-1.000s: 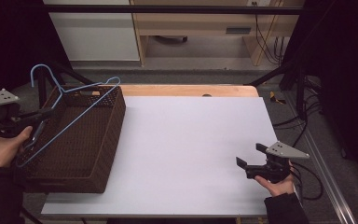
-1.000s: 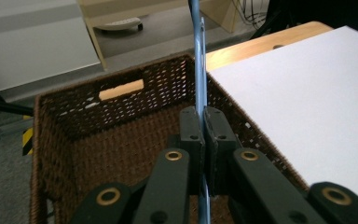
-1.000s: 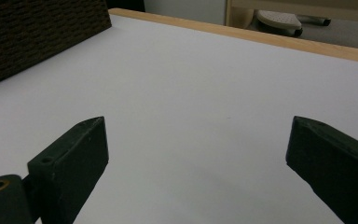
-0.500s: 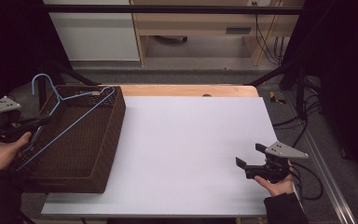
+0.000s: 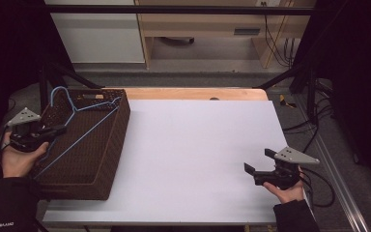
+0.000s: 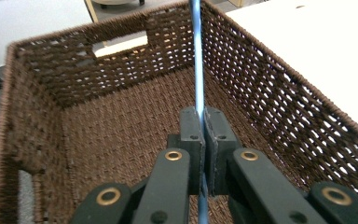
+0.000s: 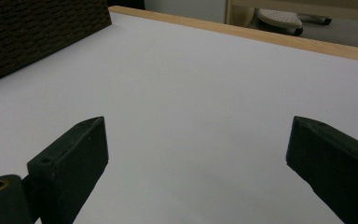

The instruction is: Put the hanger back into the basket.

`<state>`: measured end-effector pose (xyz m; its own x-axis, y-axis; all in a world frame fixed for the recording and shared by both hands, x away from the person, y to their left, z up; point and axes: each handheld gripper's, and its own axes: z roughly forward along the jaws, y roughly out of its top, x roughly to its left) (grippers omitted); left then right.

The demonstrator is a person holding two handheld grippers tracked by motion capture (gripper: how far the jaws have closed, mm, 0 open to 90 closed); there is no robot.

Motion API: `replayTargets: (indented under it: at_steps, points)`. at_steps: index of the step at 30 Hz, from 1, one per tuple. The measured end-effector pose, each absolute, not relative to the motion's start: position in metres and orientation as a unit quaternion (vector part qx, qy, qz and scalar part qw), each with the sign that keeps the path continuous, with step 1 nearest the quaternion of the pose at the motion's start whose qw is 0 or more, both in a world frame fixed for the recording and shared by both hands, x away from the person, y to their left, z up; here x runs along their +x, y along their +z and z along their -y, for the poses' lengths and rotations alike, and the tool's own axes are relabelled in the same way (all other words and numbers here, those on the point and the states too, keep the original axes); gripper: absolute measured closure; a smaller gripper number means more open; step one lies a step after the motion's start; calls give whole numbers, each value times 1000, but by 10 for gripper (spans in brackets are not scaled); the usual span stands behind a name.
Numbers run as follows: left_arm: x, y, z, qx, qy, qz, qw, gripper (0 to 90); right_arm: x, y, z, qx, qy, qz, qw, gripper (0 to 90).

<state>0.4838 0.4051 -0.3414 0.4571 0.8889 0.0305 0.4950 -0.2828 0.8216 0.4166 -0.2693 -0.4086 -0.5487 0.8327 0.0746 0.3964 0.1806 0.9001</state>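
Hanger held over the basket
Left tongs (image 6: pixel 203 140) pinched the light, stiff, slippery wire hanger (image 5: pixel 77 126) above the basket (image 5: pixel 107 159); right tongs (image 5: pixel 260 169) gaped empty.

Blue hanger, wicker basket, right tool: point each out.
blue hanger (image 6: pixel 197 56), left gripper view, on the wire rising above the clamped pads.
wicker basket (image 5: pixel 118 126), high view, on its right wall.
right tool (image 5: pixel 257 166), high view, midway between its open fingertips.

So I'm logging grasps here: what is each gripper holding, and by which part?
The left gripper is shut on the blue wire hanger, pinching one of its thin wire sides over the wicker basket. The right gripper is open, holding nothing.
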Motion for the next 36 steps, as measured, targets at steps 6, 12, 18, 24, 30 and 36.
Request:
replayTargets:
  at_steps: [6, 12, 18, 24, 30, 36]
  points:
    - [486, -355, -409, 762, 250, -472, 367, 869, 417, -409, 269, 418, 485, -734, 225, 62]
    - [488, -369, -408, 778, 237, -487, 319, 862, 417, -409, 269, 417, 483, -736, 226, 62]
    - [478, -363, -415, 758, 249, -500, 337, 725, 416, -408, 270, 415, 485, -735, 228, 62]
    - [455, -341, -416, 727, 261, -494, 400, 548, 415, -406, 270, 416, 487, -733, 228, 61]
    - [433, -325, -399, 706, 274, -462, 462, 362, 414, -404, 269, 414, 492, -730, 232, 60]
    - [417, -319, -368, 705, 275, -425, 496, 213, 412, -402, 269, 413, 495, -727, 235, 59]
